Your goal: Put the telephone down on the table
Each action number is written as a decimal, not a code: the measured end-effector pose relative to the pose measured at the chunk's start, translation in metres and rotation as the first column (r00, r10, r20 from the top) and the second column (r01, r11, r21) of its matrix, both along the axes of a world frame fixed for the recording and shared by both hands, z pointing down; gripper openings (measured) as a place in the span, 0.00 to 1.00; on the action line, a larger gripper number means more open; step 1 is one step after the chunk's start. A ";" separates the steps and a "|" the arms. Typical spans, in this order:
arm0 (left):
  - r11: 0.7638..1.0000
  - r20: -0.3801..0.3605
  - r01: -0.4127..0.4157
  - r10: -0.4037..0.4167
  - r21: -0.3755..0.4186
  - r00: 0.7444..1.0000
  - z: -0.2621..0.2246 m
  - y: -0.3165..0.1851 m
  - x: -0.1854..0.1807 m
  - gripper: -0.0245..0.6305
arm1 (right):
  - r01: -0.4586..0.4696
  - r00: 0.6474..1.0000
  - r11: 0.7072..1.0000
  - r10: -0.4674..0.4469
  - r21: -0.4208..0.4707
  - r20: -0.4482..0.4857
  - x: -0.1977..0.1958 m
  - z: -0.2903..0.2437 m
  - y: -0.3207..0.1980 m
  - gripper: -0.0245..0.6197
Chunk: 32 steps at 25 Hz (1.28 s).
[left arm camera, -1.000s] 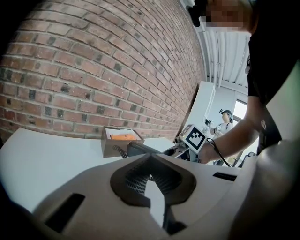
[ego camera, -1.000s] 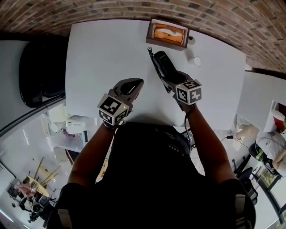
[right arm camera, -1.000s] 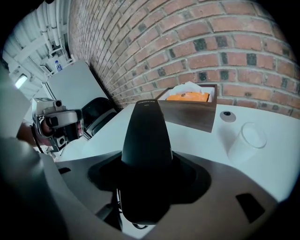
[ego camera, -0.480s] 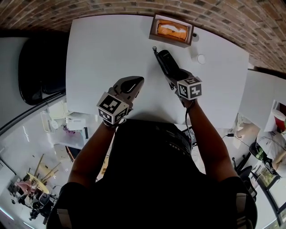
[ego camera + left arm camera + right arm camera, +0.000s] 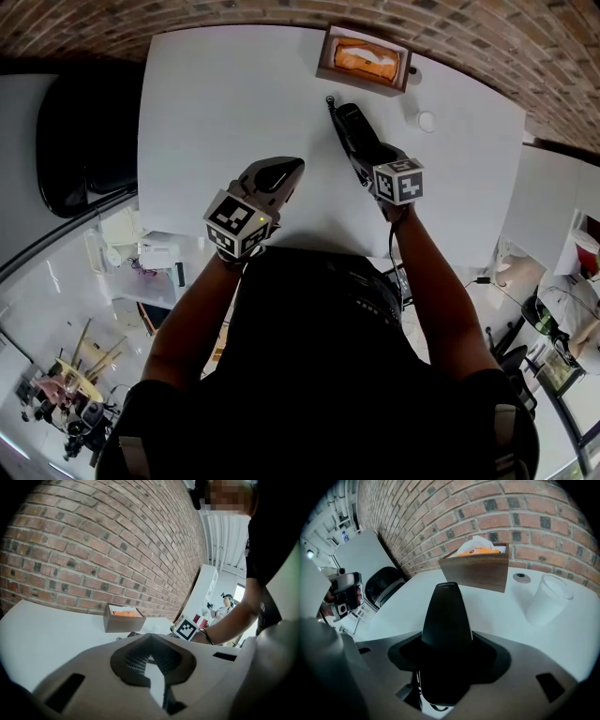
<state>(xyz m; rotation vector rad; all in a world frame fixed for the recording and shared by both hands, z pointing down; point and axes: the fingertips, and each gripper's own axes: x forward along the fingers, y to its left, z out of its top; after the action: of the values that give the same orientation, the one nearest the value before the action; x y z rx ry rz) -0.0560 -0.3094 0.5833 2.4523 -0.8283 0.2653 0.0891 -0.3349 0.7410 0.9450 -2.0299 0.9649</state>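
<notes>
Telephone [image 5: 349, 131] shifted forward, gripped in right tool [image 5: 366, 157]

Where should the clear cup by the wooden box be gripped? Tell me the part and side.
Probably best: grip the cup across its side wall at mid-height, coming in level from the near edge of the table. It stands upright, round, widening to an open rim, so jaws can straddle it; the wooden box and a small disc crowd its far side.
</notes>
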 end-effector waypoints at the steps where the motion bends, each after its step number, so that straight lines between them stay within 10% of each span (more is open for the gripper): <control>1: 1.000 -0.001 -0.002 0.002 -0.001 1.000 0.001 0.000 0.000 0.05 | -0.001 1.000 1.000 0.001 -0.002 -0.003 0.000 0.001 0.000 0.46; 32: 0.998 -0.009 -0.015 0.015 -0.055 1.000 0.015 0.004 0.007 0.05 | 0.099 0.986 0.994 -0.092 0.046 -0.142 0.008 0.023 -0.003 0.46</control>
<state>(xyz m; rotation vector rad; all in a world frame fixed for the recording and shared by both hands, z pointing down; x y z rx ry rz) -0.0494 -0.3051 0.5986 2.4080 -0.7889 0.2793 0.0969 -0.3378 0.7642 0.9080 -1.9724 0.7754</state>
